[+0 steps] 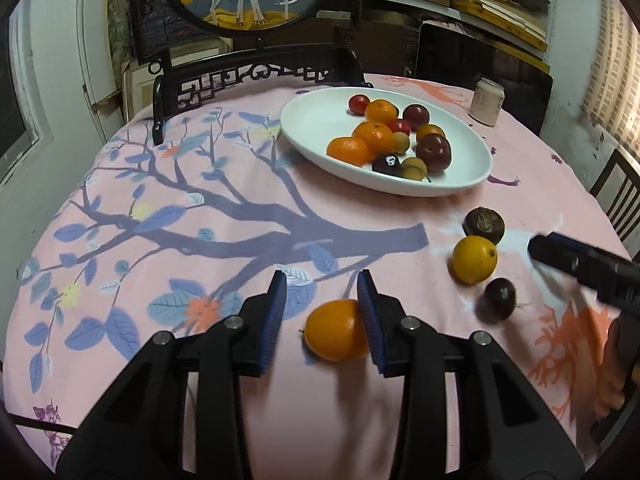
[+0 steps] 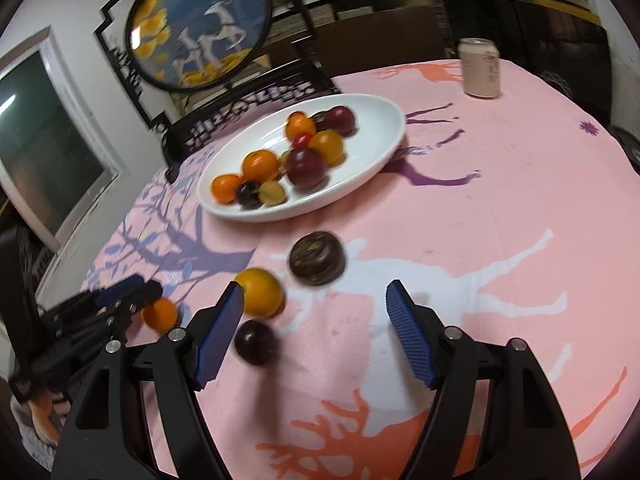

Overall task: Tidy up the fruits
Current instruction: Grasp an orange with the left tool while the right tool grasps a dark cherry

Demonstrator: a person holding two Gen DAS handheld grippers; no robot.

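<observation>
Left gripper [image 1: 322,316]: fingers spread, straddling a small orange fruit [image 1: 337,335]; right blue pad against the fruit's side, left pad apart from it, so not pinched
Small orange fruit: lying on the pink tablecloth [image 1: 240,168], nearest the left camera; seen from the right wrist [image 2: 159,314] just off the left gripper's tips
Right gripper [image 2: 316,308]: fingers spread wide, holding nothing, hovering over the cloth
Dark plum [image 2: 255,343]: on the cloth, just inside the right gripper's left finger; blurred
Yellow-orange fruit [image 2: 260,292]: just beyond that finger's tip, near the plum
Brown round fruit [image 2: 317,257]: farther out, close beside the yellow-orange one
White oval plate [image 1: 304,128]: beyond the loose fruit, holding oranges, red and dark plums, small yellow fruit
Pale can [image 1: 486,100]: upright, behind the plate, apart from it
Dark carved chair [image 1: 256,74]: at the table's far edge
</observation>
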